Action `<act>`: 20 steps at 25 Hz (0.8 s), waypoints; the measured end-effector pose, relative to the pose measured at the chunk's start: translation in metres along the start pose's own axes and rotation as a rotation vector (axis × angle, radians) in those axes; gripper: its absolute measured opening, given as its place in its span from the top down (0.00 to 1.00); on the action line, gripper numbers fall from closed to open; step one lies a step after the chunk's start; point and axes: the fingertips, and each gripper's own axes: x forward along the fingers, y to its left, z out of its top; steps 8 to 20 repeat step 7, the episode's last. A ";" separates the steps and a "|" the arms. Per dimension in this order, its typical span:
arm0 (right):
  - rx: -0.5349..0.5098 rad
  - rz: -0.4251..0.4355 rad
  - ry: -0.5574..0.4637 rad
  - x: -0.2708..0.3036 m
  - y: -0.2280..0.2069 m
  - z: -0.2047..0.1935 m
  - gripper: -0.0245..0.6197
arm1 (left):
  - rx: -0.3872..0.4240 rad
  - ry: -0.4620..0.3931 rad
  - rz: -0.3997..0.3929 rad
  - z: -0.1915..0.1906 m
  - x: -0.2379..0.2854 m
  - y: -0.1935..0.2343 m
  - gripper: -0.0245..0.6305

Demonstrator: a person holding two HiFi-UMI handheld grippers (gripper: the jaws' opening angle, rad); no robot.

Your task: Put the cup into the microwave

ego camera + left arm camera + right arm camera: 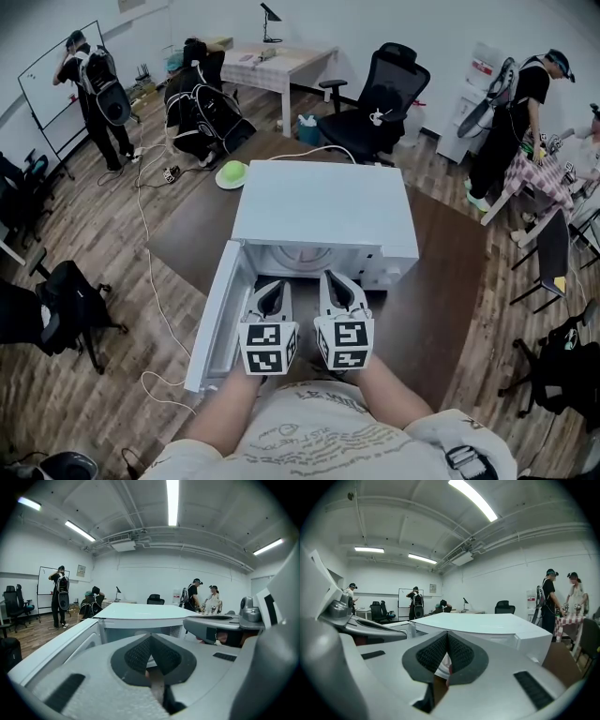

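Note:
A white microwave (pixel 323 211) stands on a dark brown table (pixel 441 281), its door (pixel 217 314) swung open to the left. A pale green cup-like thing (pixel 231 173) sits on the table beyond the microwave's far left corner, away from both grippers. My left gripper (pixel 273 292) and right gripper (pixel 336 286) hang side by side just in front of the open cavity (pixel 300 255), tips toward it. In the left gripper view the left gripper (pixel 151 637) is shut and holds nothing. The right gripper (pixel 447 634) is likewise shut and holds nothing. Both gripper views look over the microwave's top (pixel 140 610) (pixel 487 623).
A black office chair (pixel 380 103) stands behind the table, and a white cable (pixel 323 148) runs off its far edge. Several people work around the room's edges. A small table (pixel 272 66) stands at the back, a whiteboard (pixel 56 80) at the left wall.

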 end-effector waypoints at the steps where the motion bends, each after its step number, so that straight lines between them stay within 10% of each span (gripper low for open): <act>1: 0.000 0.000 0.001 0.000 -0.001 -0.001 0.94 | 0.001 0.001 0.000 0.000 0.001 -0.001 0.95; 20: -0.041 -0.010 0.006 -0.002 -0.007 -0.005 0.94 | 0.007 0.008 -0.003 -0.004 0.004 -0.008 0.95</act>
